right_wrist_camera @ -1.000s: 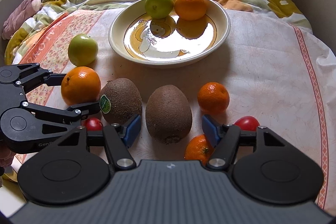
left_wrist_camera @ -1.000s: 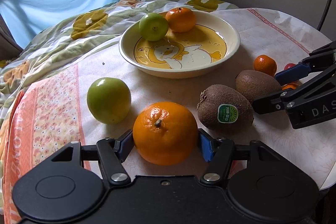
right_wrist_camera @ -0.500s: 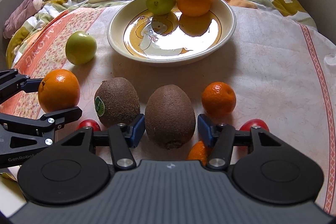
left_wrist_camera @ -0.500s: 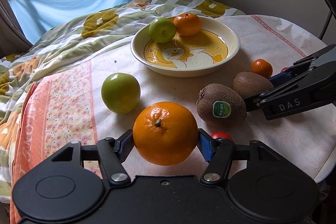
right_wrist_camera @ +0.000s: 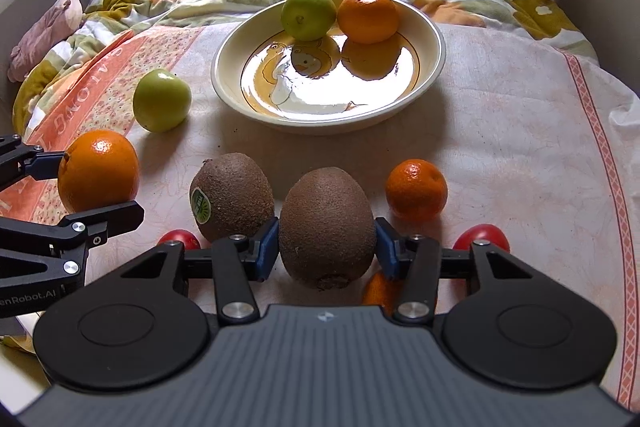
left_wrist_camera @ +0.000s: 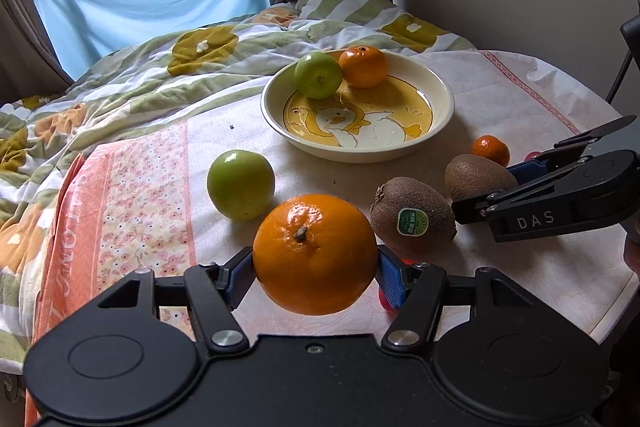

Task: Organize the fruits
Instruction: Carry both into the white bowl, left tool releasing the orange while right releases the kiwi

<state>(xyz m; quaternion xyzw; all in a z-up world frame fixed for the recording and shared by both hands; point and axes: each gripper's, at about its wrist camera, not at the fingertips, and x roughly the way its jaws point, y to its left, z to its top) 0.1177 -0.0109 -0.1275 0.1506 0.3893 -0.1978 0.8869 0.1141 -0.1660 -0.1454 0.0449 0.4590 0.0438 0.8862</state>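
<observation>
My left gripper (left_wrist_camera: 316, 273) is shut on a large orange (left_wrist_camera: 315, 253) and holds it above the table; it also shows in the right wrist view (right_wrist_camera: 99, 171). My right gripper (right_wrist_camera: 327, 247) is shut on a plain kiwi (right_wrist_camera: 327, 227) that rests on the cloth. A stickered kiwi (right_wrist_camera: 231, 201) lies beside it. A cream duck plate (right_wrist_camera: 434, 67) holds a green apple (right_wrist_camera: 308, 14) and an orange (right_wrist_camera: 368, 17). Another green apple (right_wrist_camera: 161, 99) lies left of the plate.
A small mandarin (right_wrist_camera: 416, 189), two red tomatoes (right_wrist_camera: 482, 237) (right_wrist_camera: 179, 238) and another mandarin (right_wrist_camera: 380, 293) lie near my right gripper. The round table (left_wrist_camera: 520, 107) has a pale cloth. A quilted bed (left_wrist_camera: 160, 67) lies behind and to the left.
My left gripper has lifted the large orange off the table and drawn back. My right gripper's jaws have closed from wide open onto the plain kiwi.
</observation>
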